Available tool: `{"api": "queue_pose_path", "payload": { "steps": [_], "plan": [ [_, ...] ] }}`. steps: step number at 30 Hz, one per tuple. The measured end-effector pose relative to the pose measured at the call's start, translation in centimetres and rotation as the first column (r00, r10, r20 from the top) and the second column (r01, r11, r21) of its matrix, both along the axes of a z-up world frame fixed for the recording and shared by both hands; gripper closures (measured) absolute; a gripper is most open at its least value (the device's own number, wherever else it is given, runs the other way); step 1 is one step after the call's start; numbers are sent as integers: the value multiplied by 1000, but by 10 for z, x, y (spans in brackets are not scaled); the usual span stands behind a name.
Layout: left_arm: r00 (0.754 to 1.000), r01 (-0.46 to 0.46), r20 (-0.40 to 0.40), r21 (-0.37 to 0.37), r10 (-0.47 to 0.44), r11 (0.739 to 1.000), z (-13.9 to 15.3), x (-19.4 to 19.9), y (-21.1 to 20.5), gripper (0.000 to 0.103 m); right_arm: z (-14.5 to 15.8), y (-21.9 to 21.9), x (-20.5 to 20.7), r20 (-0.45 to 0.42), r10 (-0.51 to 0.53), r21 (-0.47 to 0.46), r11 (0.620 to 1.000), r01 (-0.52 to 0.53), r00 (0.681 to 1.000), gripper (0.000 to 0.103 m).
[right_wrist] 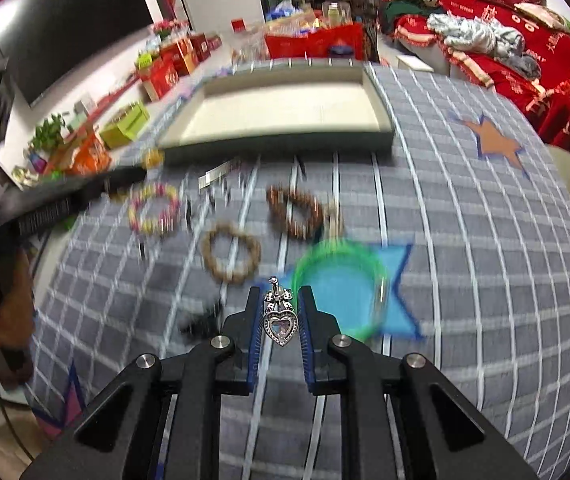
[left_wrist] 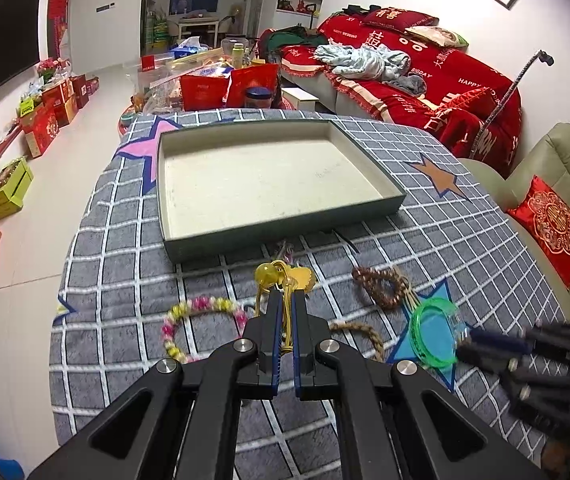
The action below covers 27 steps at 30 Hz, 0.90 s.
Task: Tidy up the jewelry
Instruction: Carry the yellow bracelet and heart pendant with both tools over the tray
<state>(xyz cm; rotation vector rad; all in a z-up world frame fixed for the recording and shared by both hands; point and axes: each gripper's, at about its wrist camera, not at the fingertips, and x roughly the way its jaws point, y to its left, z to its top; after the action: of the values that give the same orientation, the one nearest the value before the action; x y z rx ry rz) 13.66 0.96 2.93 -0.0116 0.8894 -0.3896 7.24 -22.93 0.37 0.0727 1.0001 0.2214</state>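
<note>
In the left wrist view my left gripper [left_wrist: 285,298] is shut on a yellow cord necklace [left_wrist: 266,274] with an amber bead and a gold charm. It is just in front of the shallow grey-green tray [left_wrist: 285,224]. My right gripper [right_wrist: 281,292] is shut on a silver heart pendant [right_wrist: 281,326] above the blue star patch, beside a green bangle [right_wrist: 299,272]. On the checked cloth lie a pink-and-yellow bead bracelet [left_wrist: 201,304], a dark brown bead bracelet [left_wrist: 381,300] and a tan braided bracelet [left_wrist: 365,330]. Nothing lies inside the tray [right_wrist: 285,142].
A grey checked cloth with star patches [left_wrist: 145,264] covers the round table. A red-covered sofa [left_wrist: 425,80] and a beige armchair with a red cushion [left_wrist: 551,226] stand to the right. Boxes [left_wrist: 9,188] line the floor at left, and a cluttered table [left_wrist: 205,76] stands behind.
</note>
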Motion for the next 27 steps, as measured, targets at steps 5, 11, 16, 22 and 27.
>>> {"api": "queue_pose_path", "payload": {
  "steps": [5, 11, 16, 22, 27],
  "plan": [
    [1000, -11, 8, -2, 11, 1000, 7, 25, -1, 82, 23, 1, 57, 34, 0, 51, 999, -1, 999, 84],
    [999, -28, 40, 23, 27, 999, 14, 74, -9, 82, 33, 4, 131, 49, -17, 53, 998, 14, 999, 84],
    [998, -60, 29, 39, 59, 997, 5, 128, -12, 82, 20, 2, 186, 28, -50, 57, 997, 48, 998, 84],
    [996, -91, -10, 61, 92, 994, -17, 187, -19, 82, -9, 1, 240, 2, -88, 33, 996, 88, 996, 84],
    [993, -107, -46, 87, 112, 990, -40, 215, -27, 82, -34, 3, 272, -32, -90, 1, 996, 90, 995, 84]
  ]
}}
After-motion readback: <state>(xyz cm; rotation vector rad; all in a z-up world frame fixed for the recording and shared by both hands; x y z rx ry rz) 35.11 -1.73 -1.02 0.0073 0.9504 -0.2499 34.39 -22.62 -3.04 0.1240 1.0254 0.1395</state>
